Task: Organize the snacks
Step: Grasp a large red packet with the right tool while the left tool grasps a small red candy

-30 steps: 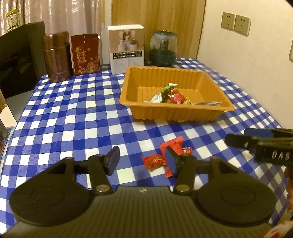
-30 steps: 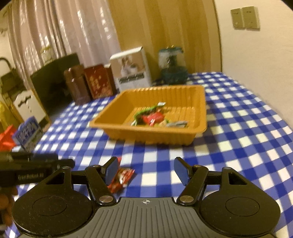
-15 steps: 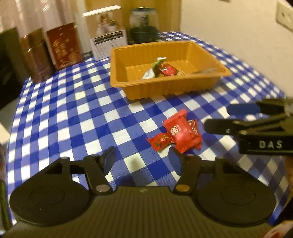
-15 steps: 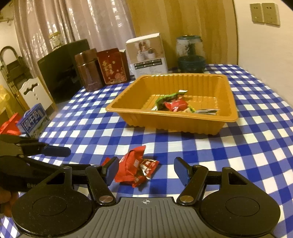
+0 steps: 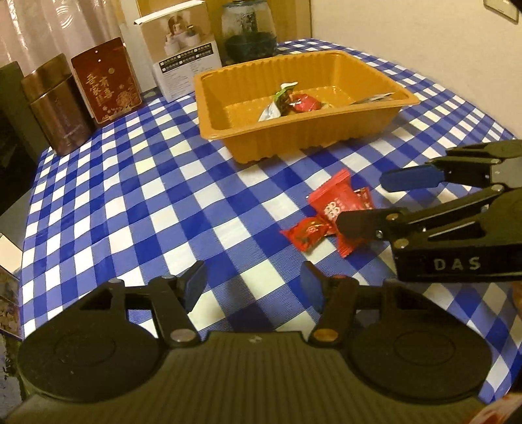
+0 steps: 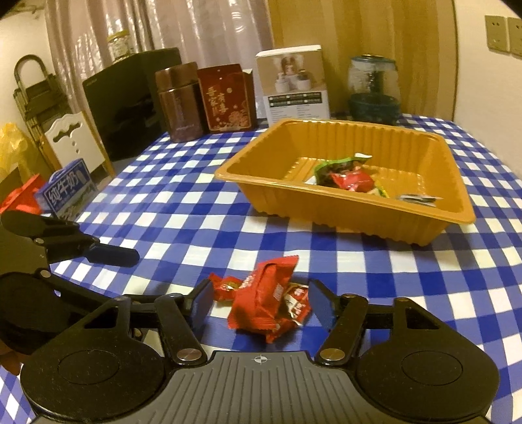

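A blue-and-white checked table [image 5: 137, 202] holds an orange tray [image 6: 329, 208] toward its far side. In the tray lie a few wrapped snacks [image 6: 350, 177]: a green packet, a red one and a small dark one.

Nearer, on the bare cloth, sits a small heap of red packets [image 6: 267, 300], well short of the tray. The right gripper [image 6: 259, 301] is down at this heap with its jaws closing; the packets lie between the blue pads [image 6: 199, 301], which do not yet press on them. From the other side, its dark finger crosses the big red packet [image 5: 336, 202] and a smaller red candy [image 5: 306, 230] lies just left of it.

The left gripper [image 5: 253, 285] hangs open over empty cloth, near the heap, nothing between its jaws.

Along the far edge stand a brown tin [image 5: 55, 104], a red box [image 5: 106, 80], a white box [image 5: 182, 49] and a glass jar [image 5: 249, 31]. A milk carton [image 6: 67, 192] sits off the table's left edge.
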Tool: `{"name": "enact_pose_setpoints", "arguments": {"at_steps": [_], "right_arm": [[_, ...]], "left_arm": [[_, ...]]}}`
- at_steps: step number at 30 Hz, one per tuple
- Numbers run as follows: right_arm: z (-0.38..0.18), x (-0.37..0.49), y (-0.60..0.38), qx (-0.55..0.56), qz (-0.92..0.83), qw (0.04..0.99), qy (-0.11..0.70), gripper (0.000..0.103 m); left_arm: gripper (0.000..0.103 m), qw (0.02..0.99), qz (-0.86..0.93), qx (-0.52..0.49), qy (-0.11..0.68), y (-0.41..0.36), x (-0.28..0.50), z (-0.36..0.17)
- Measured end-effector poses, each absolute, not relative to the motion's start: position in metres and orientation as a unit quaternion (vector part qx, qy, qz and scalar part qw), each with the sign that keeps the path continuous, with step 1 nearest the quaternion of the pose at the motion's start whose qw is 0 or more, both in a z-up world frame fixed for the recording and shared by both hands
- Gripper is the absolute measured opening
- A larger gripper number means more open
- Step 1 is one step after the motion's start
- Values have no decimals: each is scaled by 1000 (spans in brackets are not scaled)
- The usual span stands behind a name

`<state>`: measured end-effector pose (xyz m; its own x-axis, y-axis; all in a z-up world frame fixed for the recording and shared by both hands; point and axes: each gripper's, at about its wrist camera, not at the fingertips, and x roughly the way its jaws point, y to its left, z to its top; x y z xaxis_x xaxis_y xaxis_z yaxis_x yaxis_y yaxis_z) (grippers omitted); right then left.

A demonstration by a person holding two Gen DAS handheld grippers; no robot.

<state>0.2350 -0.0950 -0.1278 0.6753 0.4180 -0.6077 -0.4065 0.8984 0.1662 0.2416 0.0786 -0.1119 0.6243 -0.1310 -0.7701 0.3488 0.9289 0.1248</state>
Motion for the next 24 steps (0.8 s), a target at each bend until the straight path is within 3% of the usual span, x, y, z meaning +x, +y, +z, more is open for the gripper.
{"name": "enact_pose_setpoints", "arguments": {"at_steps": [24], "right_arm": [[-136,247,-92,-5,222,913,343,31]], "left_arm": [[61,890,-144,121,415,80,246,-114]]}}
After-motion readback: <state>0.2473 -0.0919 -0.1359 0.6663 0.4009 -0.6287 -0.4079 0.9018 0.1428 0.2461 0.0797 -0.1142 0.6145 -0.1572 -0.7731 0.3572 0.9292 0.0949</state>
